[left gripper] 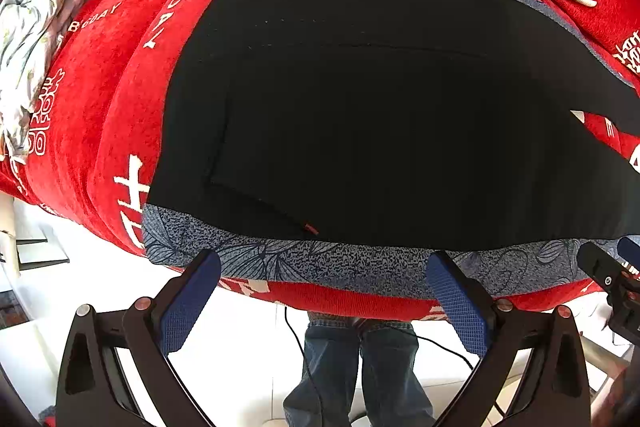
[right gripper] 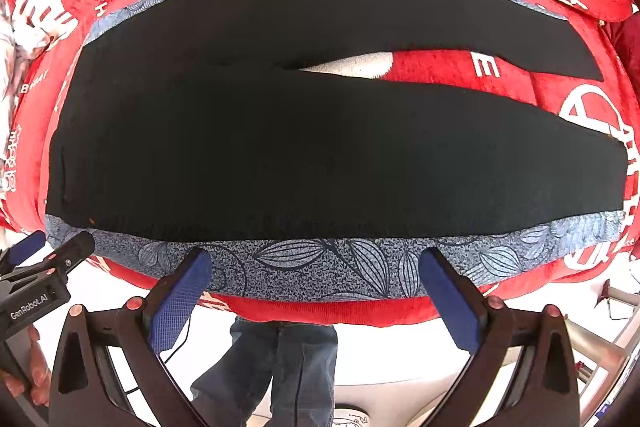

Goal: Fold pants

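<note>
Black pants (left gripper: 360, 115) lie flat and spread on a blue-grey leaf-print cloth (left gripper: 320, 263), waistband to the left, the two legs parting toward the right (right gripper: 280, 147). My left gripper (left gripper: 324, 267) is open and empty, hovering over the cloth's near edge just short of the pants' near side, by the waist end. My right gripper (right gripper: 316, 263) is open and empty over the same near edge, nearer the leg part. The left gripper shows at the right wrist view's left edge (right gripper: 52, 259); the right gripper shows at the left wrist view's right edge (left gripper: 608, 267).
A red blanket with white characters (left gripper: 100, 107) covers the bed under the cloth. A crumpled pale floral fabric (left gripper: 36, 27) lies at the far left. Below the bed edge are a white floor, a black cable (left gripper: 296, 339) and the person's jeans-clad legs (right gripper: 280, 367).
</note>
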